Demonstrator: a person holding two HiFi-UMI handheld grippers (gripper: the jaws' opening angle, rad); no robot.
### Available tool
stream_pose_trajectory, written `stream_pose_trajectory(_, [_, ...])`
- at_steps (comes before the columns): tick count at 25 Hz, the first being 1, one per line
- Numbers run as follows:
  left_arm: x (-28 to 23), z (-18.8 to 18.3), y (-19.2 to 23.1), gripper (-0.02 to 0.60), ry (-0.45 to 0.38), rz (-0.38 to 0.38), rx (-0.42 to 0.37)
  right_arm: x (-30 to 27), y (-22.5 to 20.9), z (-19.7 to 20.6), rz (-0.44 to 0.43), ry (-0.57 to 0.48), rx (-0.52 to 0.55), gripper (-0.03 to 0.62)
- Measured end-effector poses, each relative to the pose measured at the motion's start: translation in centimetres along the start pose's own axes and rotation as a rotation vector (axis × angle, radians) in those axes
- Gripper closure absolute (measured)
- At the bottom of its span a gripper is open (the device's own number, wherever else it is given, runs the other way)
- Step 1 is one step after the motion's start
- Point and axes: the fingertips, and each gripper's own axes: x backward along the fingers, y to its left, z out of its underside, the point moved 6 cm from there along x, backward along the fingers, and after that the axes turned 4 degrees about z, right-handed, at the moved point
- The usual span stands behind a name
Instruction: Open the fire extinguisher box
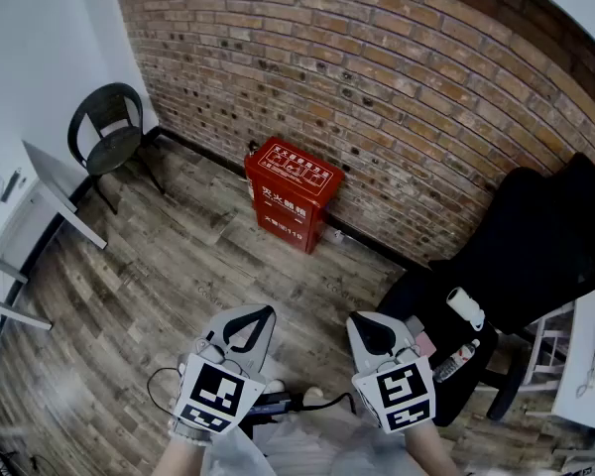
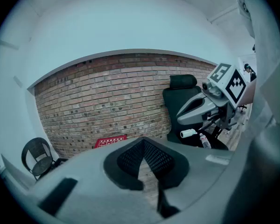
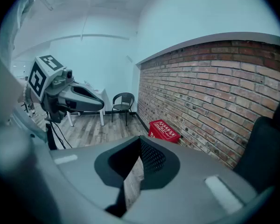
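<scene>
The red fire extinguisher box (image 1: 291, 194) is sitting lid-down on the floor (image 1: 178, 266) against the brick wall (image 1: 397, 87), its long side running ten to four o'clock in the head view. It is lying well apart from both tools, at twelve o'clock from the left gripper (image 1: 261, 312) and eleven from the right gripper (image 1: 362, 317), the left seeming slightly nearer. Both are showing jaws pressed together, pinching nothing.

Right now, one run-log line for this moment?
phase: pre-contact | fire extinguisher box: lid closed, by brick wall | left gripper: shut, empty | right gripper: shut, empty | contact: none
</scene>
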Motion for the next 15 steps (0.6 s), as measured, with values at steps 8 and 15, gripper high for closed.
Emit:
stream_pose_trajectory(8, [-0.17, -0.02, 0.0, 0.589, 0.0, 0.006, 0.0, -0.09, 0.03, 0.05, 0.0, 0.003, -0.001, 0.591])
stream_pose_trajectory(15, [-0.28, 0.07, -0.2, 0.589, 0.004, 0.015, 0.0, -0.06, 0.11, 0.2, 0.001, 0.01, -0.002, 0.591])
